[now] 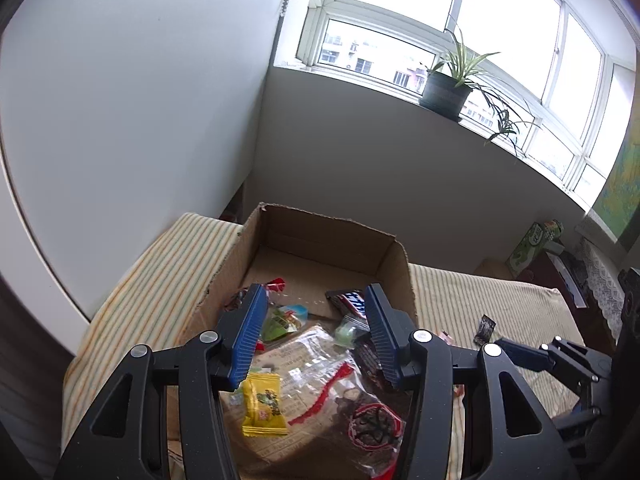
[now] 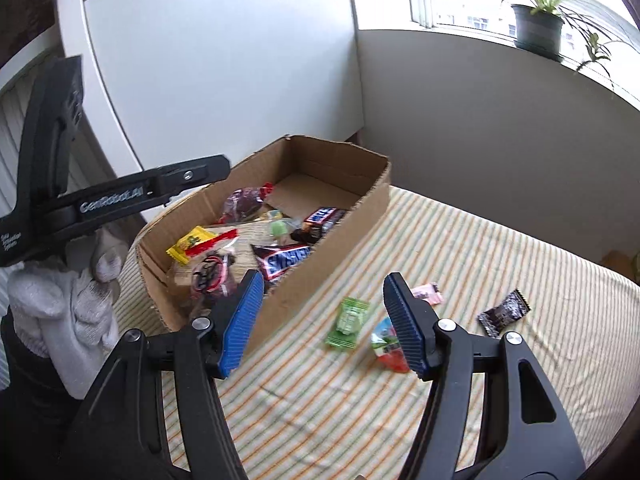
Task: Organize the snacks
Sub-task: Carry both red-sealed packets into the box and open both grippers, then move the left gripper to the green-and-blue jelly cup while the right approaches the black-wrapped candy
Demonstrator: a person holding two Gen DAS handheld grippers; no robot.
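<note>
An open cardboard box (image 1: 332,236) (image 2: 340,216) stands on a striped cloth and holds several snacks: a yellow packet (image 1: 264,408) (image 2: 190,242), a Snickers bar (image 2: 286,260), a clear bag with red print (image 1: 340,396). My left gripper (image 1: 316,328) is open and empty, over the box. My right gripper (image 2: 324,316) is open and empty above the cloth, beside the box. On the cloth lie a green candy (image 2: 348,322), a red-green packet (image 2: 386,346), a pink wrapper (image 2: 430,294) and a black wrapper (image 2: 504,312) (image 1: 485,328).
The striped cloth (image 2: 460,240) covers the surface, with a white cabinet (image 1: 120,100) behind. A potted plant (image 1: 448,88) sits on the windowsill. A green carton (image 1: 532,244) and clutter stand at the far right.
</note>
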